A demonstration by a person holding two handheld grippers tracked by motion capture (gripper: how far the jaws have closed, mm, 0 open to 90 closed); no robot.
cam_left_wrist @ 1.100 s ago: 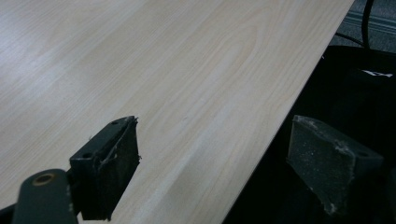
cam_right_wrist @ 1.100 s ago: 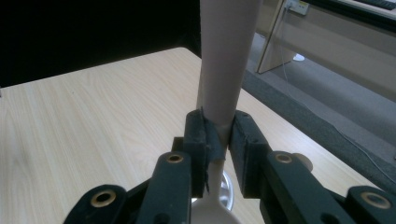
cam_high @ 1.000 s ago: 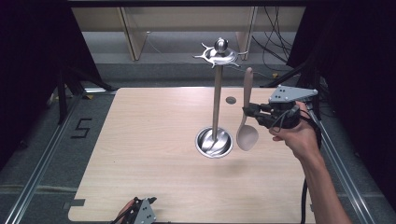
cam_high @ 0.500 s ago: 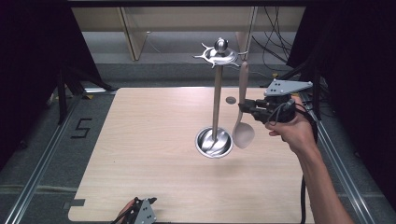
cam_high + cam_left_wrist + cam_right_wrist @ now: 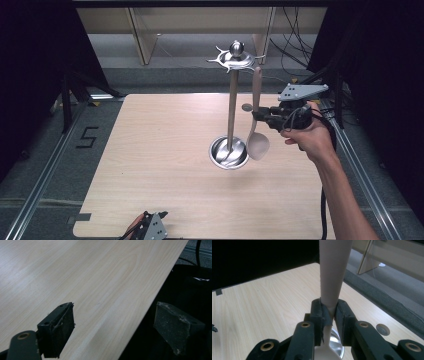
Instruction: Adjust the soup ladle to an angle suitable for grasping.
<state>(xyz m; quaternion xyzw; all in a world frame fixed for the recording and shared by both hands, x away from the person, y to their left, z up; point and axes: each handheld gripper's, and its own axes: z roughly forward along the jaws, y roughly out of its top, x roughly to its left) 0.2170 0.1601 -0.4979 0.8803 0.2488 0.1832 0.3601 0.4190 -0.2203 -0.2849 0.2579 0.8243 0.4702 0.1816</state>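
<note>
Right gripper was clamped on the spoon, jaws pinching the handle about midway, held up in the air by the person's hand over the right part of the table. Spoon was pale beige, matte, likely wood or plastic, hard to tell at this resolution. It hung near vertical: wide flat handle end up, just beside the hook ring at the top of the metal stand, rounded bowl down, next to the stand's shiny round base and seemingly clear of it. In the right gripper view the handle tapered down into the pads. Left gripper sat at the table's near edge, jaws wide apart, nothing between them. Small round disc lay on the table behind the spoon.
</note>
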